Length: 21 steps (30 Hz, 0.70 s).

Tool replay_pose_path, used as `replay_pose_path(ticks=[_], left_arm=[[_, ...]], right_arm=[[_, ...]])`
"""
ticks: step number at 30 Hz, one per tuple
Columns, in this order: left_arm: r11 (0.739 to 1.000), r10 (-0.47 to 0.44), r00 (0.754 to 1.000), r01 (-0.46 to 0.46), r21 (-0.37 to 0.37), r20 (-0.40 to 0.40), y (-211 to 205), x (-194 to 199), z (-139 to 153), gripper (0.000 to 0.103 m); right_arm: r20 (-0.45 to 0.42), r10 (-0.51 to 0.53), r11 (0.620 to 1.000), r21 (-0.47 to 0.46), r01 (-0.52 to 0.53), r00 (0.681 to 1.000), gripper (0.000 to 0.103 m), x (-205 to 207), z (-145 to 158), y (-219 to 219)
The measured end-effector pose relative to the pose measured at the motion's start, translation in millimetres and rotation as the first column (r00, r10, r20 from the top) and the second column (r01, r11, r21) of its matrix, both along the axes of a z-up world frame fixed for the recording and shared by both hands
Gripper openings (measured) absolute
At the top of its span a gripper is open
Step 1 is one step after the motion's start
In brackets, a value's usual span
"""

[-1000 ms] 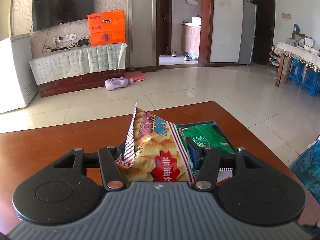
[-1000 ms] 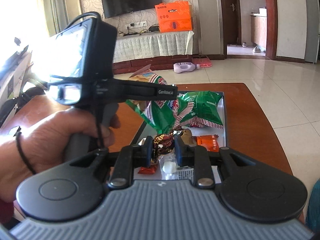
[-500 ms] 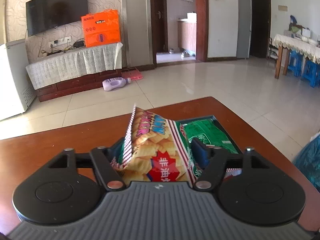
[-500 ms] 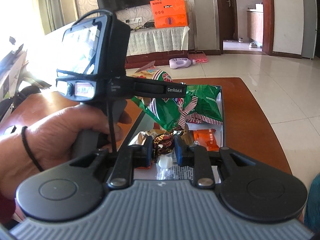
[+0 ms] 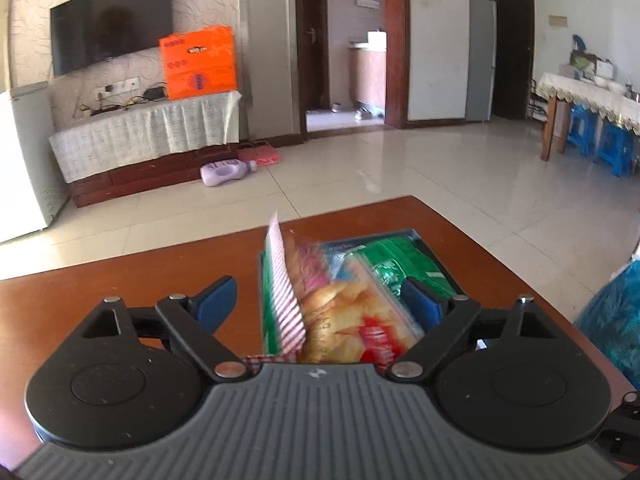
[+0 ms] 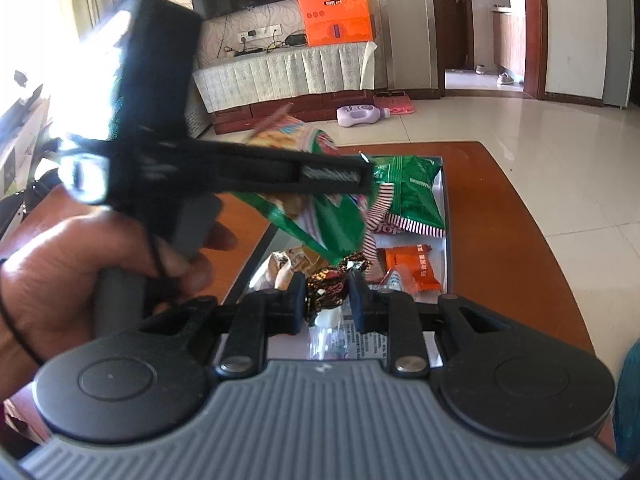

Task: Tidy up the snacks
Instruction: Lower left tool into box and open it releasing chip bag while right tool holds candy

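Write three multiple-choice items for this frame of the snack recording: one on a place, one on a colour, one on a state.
1. Where does the orange packet lie?
A. Inside the tray
B. On the floor
C. On the TV stand

2. What colour is the flat bag at the tray's far end?
A. Blue
B. Green
C. Yellow

3. How do the left gripper's jaws stand around the cracker bag?
A. Clamped tight on it
B. Spread wide, left jaw clear of the bag
C. Out of view

Answers: 1 A, the packet rests within the tray's rim. 2 B, its wrapper is plainly green. 3 B, a gap of table shows between the left jaw and the bag.
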<state>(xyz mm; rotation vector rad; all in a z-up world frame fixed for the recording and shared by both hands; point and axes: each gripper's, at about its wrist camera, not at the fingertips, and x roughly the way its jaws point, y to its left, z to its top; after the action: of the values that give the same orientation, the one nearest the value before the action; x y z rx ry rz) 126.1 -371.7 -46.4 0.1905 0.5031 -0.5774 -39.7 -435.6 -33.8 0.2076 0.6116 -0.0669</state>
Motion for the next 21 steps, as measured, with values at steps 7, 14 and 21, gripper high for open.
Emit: replay_pose_path(ticks=[7, 14, 21], left_arm=[[1.0, -0.009, 1.0, 0.009, 0.0, 0.005, 12.9, -11.9, 6.3, 0.096], [0.996, -0.08, 0.994, 0.082, 0.024, -0.077, -0.8, -23.0, -12.5, 0.095], [0.998, -0.051, 0.998, 0.052, 0.033, -0.024, 0.6, -34.7, -7.9, 0.096]], right_arm=[[-0.003, 0.009, 1.0, 0.002, -0.009, 1.0, 0.026, 4.6, 0.0, 2.0], [-0.011, 0.002, 1.0, 0.001, -0.002, 1.0, 0.026, 6.8, -5.7, -1.6], [-0.02, -0.003, 1.0, 0.005, 0.003, 1.0, 0.026, 9.9, -9.4, -4.1]])
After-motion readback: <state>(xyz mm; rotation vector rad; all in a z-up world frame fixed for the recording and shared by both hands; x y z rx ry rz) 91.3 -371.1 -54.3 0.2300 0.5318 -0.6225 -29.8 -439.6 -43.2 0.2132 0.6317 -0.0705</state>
